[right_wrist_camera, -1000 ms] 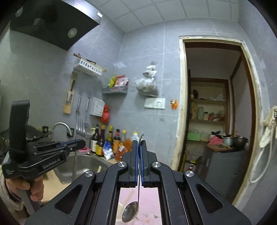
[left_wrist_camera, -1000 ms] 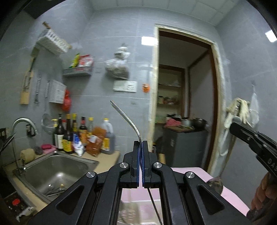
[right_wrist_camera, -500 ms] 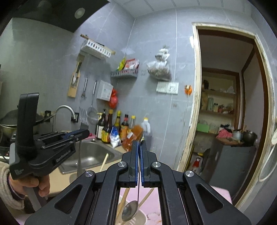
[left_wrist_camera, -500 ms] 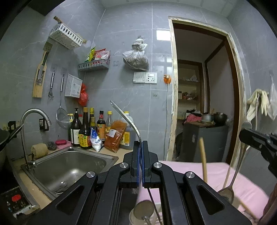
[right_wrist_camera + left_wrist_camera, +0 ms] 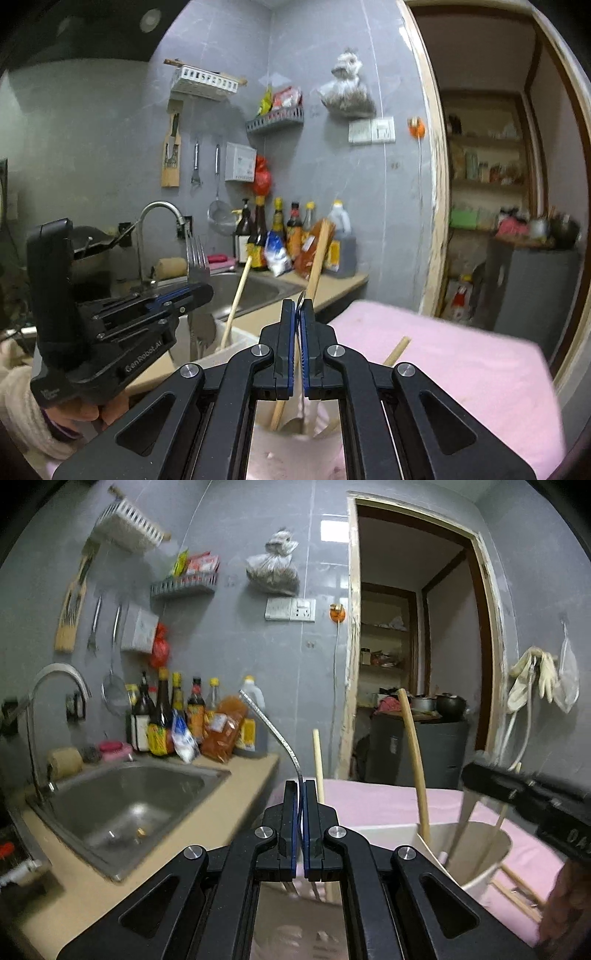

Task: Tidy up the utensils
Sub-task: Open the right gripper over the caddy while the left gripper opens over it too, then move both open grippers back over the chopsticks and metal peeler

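Observation:
My left gripper [image 5: 303, 794] is shut on a metal fork; its bent handle [image 5: 275, 734] rises above the jaws, and its tines [image 5: 197, 254] show in the right wrist view above the left gripper [image 5: 201, 293]. My right gripper [image 5: 298, 312] is shut on a metal spoon, whose handle tip [image 5: 302, 295] pokes out above the jaws. Both hang over a white utensil holder [image 5: 476, 853] that holds wooden chopsticks [image 5: 413, 760]. The right gripper [image 5: 472, 771] enters the left wrist view from the right.
The holder stands on a pink-covered table [image 5: 461, 362]. A steel sink [image 5: 122, 805] with a tap [image 5: 55, 686] lies to the left, with sauce bottles [image 5: 177, 716] behind it. An open doorway [image 5: 417, 646] is at the back right. Loose chopsticks [image 5: 517, 890] lie on the pink cover.
Both grippers have come down with the fork and the spoon. The white holder and its chopsticks have come into view beneath them.

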`<state>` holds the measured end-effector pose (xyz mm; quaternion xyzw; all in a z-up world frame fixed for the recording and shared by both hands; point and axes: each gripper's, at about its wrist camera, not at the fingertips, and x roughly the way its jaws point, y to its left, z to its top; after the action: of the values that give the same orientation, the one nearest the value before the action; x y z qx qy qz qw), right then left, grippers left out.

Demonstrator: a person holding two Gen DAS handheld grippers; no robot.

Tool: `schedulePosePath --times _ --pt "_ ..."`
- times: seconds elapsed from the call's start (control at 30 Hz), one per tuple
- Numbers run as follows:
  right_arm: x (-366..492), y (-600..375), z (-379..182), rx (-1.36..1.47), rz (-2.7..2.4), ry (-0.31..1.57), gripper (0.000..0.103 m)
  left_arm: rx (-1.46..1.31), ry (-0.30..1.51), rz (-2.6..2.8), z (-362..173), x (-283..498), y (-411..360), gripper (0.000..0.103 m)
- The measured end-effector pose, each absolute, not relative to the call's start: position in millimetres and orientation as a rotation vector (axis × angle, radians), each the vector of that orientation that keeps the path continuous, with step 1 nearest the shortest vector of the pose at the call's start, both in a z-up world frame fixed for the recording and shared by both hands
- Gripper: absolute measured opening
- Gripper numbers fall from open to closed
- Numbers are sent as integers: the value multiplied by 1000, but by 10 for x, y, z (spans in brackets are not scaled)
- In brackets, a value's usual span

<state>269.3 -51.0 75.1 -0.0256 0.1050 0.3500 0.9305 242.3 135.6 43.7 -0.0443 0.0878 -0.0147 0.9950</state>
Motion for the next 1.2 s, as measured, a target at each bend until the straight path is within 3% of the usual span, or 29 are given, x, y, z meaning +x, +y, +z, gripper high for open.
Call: schedulePosePath --times 0.23,0.33,0.37,0.4,0.53,0.67,0.77,0.83,1.2 --pt "2720 -673 707 67 781 241 7 -183 221 -93 541 2304 1437 4" --pt "2686 -720 775 90 789 221 8 -204 214 -97 606 2231 1428 16" --pt "2671 -727 795 90 785 214 12 -209 209 -95 635 2208 1422 25" --pt "2648 -744 819 92 779 205 21 -216 203 -95 667 2184 1415 31" --pt "2527 -865 922 98 716 154 48 -204 193 -64 800 2106 1329 38" --pt "2393 -1058 1022 92 613 97 79 -158 169 -24 901 2026 1140 64" --pt "2262 -1243 1067 80 514 51 90 -123 138 -16 947 1946 953 79" --pt "2183 -1375 1089 64 438 37 101 -95 124 -21 966 1901 805 83" --pt "1883 -2127 1010 42 243 72 103 -31 175 -165 857 1864 127 89"
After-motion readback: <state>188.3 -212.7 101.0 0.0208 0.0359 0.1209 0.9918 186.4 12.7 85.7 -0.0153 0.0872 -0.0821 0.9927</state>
